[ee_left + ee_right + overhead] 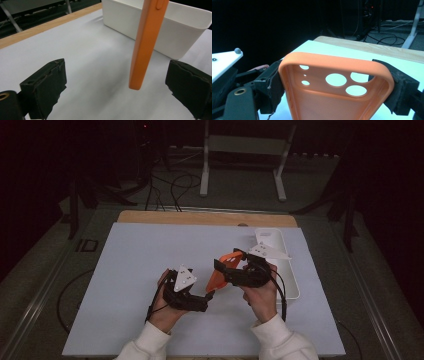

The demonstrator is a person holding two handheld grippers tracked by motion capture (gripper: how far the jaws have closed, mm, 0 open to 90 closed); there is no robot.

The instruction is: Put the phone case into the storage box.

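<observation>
Two grippers meet over the table: the orange phone case point(337, 87) is pinched across its width by the right gripper point(239, 270), its long axis hanging down between the spread jaws of the left gripper point(207, 299).

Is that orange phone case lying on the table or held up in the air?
Held up. The right hand-held gripper clamps the orange phone case by its sides, and its lower end hangs above the white mat.
</observation>
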